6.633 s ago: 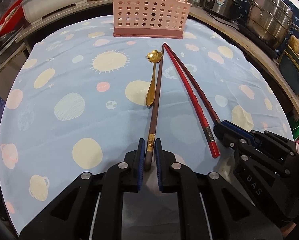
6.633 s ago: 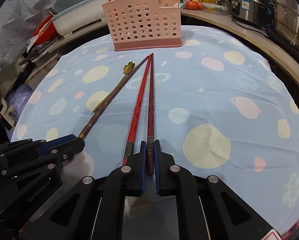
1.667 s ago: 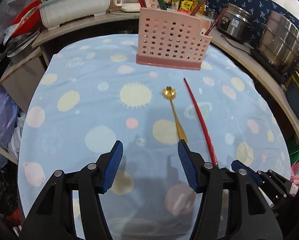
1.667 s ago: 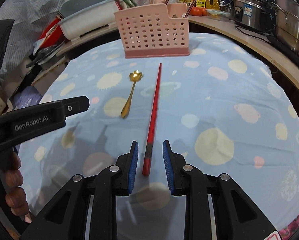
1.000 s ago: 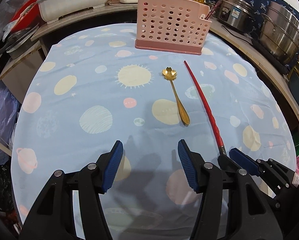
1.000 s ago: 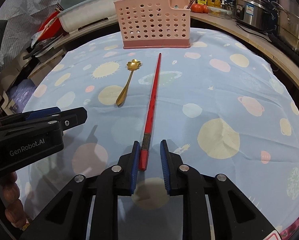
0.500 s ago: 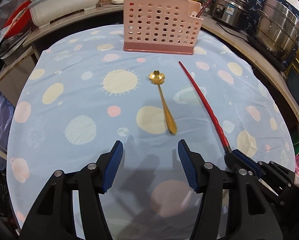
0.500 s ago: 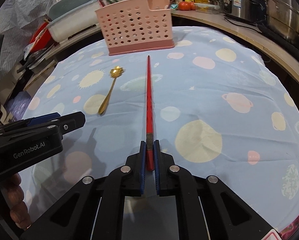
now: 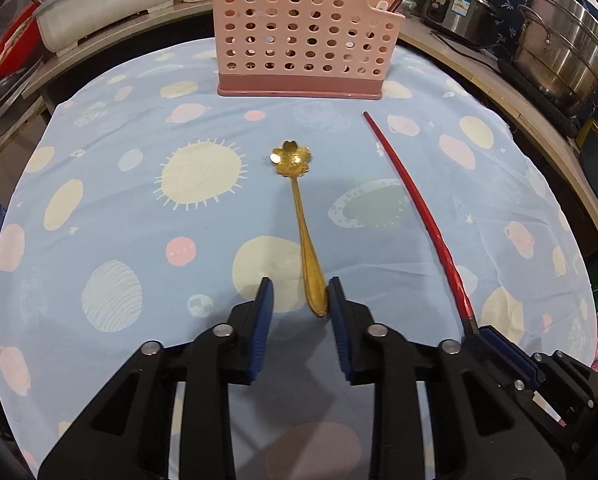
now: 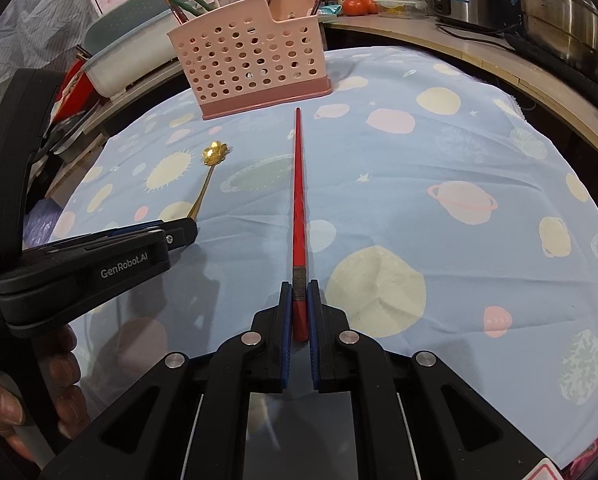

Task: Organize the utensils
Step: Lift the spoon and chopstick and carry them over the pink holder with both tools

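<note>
Landmark: the pink caddy (image 9: 305, 36) stands at the far edge of the desk (image 9: 99, 208).
Done: chopsticks already stand in the caddy — the sorting looks well along.
Right claw (image 10: 298, 300): clamped on the butt of the red chopstick (image 10: 298, 200), whose tip points at the caddy.
Left claw (image 9: 299, 300): your jaws have just been closing around the handle of the gold spoon (image 9: 299, 208), pads not yet pressing.
Left to do: both pieces lie in front of the caddy — lift and drop them in.

Glossy gold metal spoon (image 9: 299, 216), matt cloth (image 9: 139, 208)
</note>
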`<state>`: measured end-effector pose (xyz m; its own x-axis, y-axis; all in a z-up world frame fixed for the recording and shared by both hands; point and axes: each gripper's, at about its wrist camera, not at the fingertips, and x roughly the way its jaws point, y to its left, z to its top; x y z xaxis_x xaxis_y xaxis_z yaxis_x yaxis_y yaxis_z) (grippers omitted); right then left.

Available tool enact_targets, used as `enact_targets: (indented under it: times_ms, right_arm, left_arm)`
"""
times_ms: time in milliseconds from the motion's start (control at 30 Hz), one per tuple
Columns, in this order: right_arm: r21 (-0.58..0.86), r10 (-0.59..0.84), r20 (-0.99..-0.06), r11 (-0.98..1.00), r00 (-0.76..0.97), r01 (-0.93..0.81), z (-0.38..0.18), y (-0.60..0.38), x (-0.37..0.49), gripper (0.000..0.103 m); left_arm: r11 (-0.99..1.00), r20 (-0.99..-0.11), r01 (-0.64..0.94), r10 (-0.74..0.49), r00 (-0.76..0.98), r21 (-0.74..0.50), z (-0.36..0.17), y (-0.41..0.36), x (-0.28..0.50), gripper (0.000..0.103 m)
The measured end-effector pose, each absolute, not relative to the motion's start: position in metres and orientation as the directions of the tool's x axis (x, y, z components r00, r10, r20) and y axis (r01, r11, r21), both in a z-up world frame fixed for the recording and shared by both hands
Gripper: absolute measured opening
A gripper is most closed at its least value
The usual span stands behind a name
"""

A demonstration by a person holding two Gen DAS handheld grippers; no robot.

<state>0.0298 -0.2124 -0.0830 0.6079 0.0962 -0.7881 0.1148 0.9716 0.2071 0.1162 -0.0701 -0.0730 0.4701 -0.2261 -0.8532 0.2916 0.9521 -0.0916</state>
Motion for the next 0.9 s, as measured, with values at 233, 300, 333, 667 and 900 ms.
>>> enact_targets:
  times_ms: [233,300,333,667,900]
  right_arm:
    - [0.210,0.098,-0.782,0.971,0.616,0.113,-0.079,-0.213,0.028,0.007]
    - [0.212,0.096,-0.774,0.971,0.626,0.112,-0.074,-0.214,0.026,0.007]
    - [0.214,0.096,-0.768,0.970,0.634,0.112,-0.070,-0.214,0.025,0.007]
    - [0.250,0.098,-0.683,0.962,0.724,0.106,-0.018,-0.222,0.016,0.007]
    - [0.281,0.104,-0.601,0.956,0.792,0.088,0.028,-0.231,0.015,0.007]
  left_arm:
    - [0.949,-0.851,0.290,-0.254,0.460,-0.126,-0.068,-0.058,0.113,0.010]
    - [0.948,-0.846,0.288,-0.262,0.465,-0.135,-0.063,-0.053,0.109,0.010]
    - [0.948,-0.842,0.285,-0.266,0.469,-0.141,-0.060,-0.049,0.107,0.010]
    - [0.953,-0.788,0.245,-0.285,0.546,-0.175,-0.015,-0.018,0.094,0.010]
    - [0.950,-0.734,0.249,-0.306,0.607,-0.190,0.023,-0.013,0.096,0.010]
